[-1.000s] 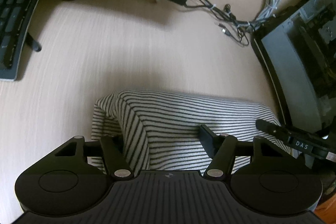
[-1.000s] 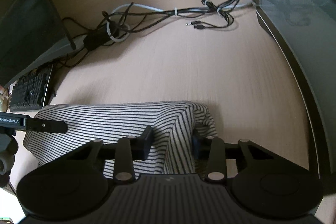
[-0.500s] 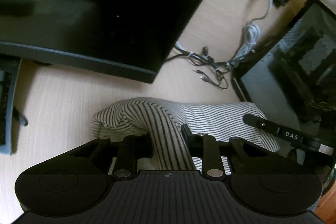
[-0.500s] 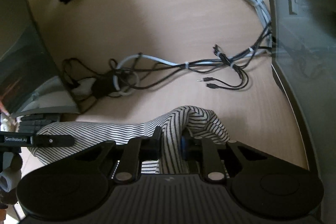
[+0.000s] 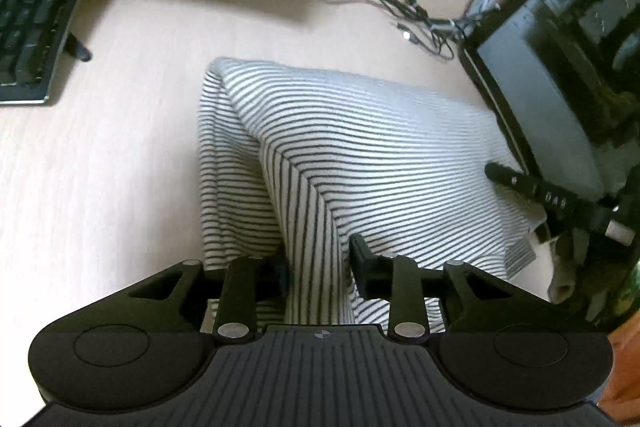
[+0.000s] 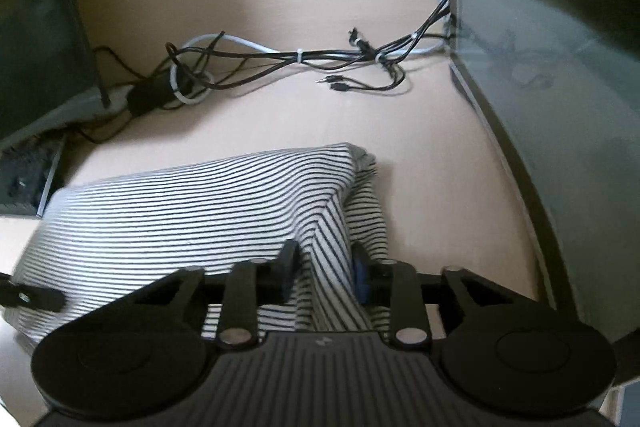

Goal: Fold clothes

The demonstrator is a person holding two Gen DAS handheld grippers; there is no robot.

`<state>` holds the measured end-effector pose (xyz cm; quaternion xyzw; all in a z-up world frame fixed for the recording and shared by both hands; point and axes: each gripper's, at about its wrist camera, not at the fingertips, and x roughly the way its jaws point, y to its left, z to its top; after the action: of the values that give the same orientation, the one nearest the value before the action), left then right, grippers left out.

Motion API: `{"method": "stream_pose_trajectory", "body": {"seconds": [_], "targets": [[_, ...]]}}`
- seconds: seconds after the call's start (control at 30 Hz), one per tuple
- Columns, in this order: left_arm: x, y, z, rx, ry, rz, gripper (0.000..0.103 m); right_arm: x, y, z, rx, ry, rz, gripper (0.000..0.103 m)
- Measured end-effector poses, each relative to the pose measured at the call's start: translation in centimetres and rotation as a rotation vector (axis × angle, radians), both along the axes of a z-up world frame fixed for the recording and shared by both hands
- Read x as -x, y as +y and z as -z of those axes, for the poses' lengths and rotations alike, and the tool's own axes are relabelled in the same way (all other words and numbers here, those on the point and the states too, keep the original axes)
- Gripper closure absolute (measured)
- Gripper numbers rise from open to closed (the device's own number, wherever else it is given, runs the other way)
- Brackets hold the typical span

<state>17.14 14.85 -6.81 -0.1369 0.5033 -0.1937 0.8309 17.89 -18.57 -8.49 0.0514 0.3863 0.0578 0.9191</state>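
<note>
Both tools, left tool [image 5: 318,261] & right tool [image 6: 322,269], jaws just opening w/ striped garment [image 5: 380,155] ridges between on table [image 5: 100,167], grip looks loose, so fold may slip/unroll.

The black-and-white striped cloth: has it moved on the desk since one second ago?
Yes. In the left wrist view the striped cloth has its far edge nearer the tangled black cables on the light wooden desk than before.
</note>
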Motion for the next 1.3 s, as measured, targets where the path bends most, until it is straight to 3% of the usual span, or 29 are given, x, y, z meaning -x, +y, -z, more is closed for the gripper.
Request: {"method": "stream_pose_trajectory", "body": {"seconds": [0.17,0.27,0.33,0.43,0.53,0.57,0.63,0.73,0.83,1.0,1.17,1.3], "targets": [[0.5,0.8,-3.7,-0.026,-0.094,-0.013,0.058,1.7,0.7,-2.3,0.074,-0.059,0.014,0.06],[0.4,-0.1,-4.9,0.007,-0.137,0.025,0.049,2.2,1.3,-3.3,0.02,-0.093,-0.013,0.046],[0.3,-1.3,-4.9,0.028,-0.136,0.062,0.044,2.3,2.0,-3.6,-0.005,-0.105,-0.045,0.045],[0.0,-3.3,-3.3,0.046,-0.082,0.124,0.027,1.8,3.1,-2.3,-0.032,-0.073,-0.095,0.035],[-0.1,-4.2,-0.9,0.035,-0.004,0.153,0.024,1.4,3.4,0.0,-0.074,0.001,-0.119,0.029],[-0.3,-4.2,-0.5,0.044,0.002,0.157,0.023,1.7,3.5,0.4,-0.075,0.002,-0.129,0.024],[-0.6,-4.3,0.0,0.067,0.003,0.164,0.011,2.1,3.9,0.9,-0.066,0.004,-0.164,0.015],[-1.3,-4.8,0.3,0.071,0.0,0.169,0.008,2.4,4.3,1.2,-0.078,0.015,-0.196,0.0],[-2.1,-5.2,0.5,0.06,-0.027,0.172,0.008,2.5,4.3,1.2,-0.084,0.022,-0.177,0.0],[-4.8,-5.5,0.5,0.037,-0.06,0.149,0.008,3.1,3.2,0.6,-0.289,0.08,-0.104,0.0],[-7.1,-5.6,0.3,-0.018,-0.097,0.131,0.008,3.5,3.3,0.2,-0.421,0.128,-0.156,0.0],[-7.1,-5.4,-0.7,-0.031,-0.11,0.117,0.008,3.3,3.2,-2.3,-0.316,0.037,-0.166,0.0]]}}
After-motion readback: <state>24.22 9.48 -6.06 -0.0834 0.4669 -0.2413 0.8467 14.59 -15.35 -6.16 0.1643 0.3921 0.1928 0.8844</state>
